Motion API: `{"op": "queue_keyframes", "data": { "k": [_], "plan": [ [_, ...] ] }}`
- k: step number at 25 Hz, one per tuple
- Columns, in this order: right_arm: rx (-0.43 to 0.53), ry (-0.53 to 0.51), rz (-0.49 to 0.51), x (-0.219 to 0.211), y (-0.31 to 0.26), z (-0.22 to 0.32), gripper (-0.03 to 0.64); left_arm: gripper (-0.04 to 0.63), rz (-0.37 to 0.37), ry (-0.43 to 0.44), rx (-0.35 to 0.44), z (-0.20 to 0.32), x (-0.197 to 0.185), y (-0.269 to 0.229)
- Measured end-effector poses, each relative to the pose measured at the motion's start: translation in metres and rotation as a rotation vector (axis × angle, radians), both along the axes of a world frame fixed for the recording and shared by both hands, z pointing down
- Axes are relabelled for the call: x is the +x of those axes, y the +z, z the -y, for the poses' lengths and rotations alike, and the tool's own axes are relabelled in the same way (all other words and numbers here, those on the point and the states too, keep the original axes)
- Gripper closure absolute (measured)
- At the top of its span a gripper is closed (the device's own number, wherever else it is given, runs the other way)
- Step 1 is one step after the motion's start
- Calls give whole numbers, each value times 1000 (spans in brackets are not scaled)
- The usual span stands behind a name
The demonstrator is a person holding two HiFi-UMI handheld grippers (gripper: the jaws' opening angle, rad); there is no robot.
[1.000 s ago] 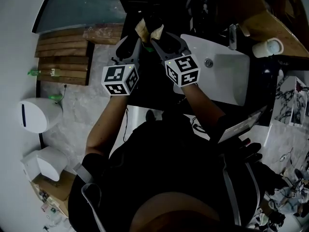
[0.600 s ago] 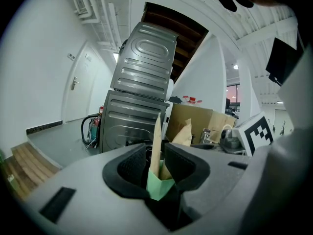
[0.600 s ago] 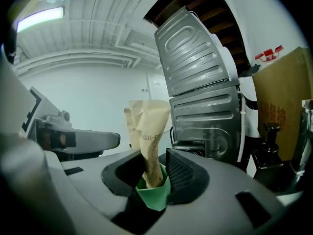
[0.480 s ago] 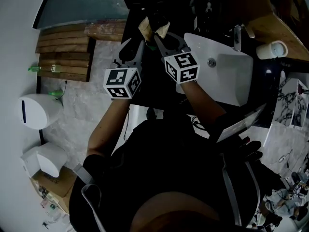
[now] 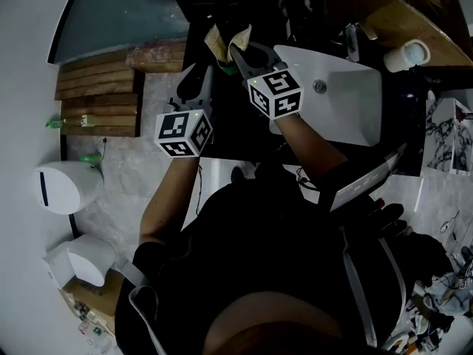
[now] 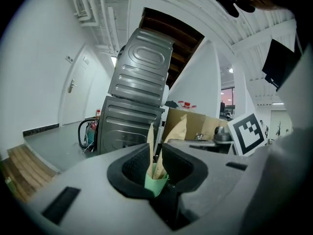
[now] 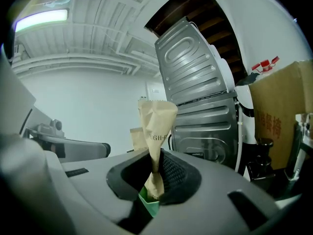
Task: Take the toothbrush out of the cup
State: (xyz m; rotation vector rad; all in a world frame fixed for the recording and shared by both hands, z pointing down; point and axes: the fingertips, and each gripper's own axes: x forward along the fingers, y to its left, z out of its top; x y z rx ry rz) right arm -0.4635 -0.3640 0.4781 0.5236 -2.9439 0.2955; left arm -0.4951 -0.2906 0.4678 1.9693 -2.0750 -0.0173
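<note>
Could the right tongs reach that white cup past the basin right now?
Probably not right away. The right tongs have just been closing on the paper packet, so they are busy, and the white cup stands beyond the basin. Nothing else seems to block the way.

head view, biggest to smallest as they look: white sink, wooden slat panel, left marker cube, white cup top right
1. White rectangular sink and brown wooden slat panel: roughly alike, not ranking them.
2. Black-and-white marker cube at left, though nearest the camera.
3. Small white cup, top right.
</note>
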Motion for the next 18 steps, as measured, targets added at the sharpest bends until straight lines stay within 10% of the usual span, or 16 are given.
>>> {"op": "queue_keyframes", "data": {
  "k": [18],
  "plan": [
    [164,90,141,54,-114,-60,572,589,52,72,139,-71,31,-68]
  ]
}}
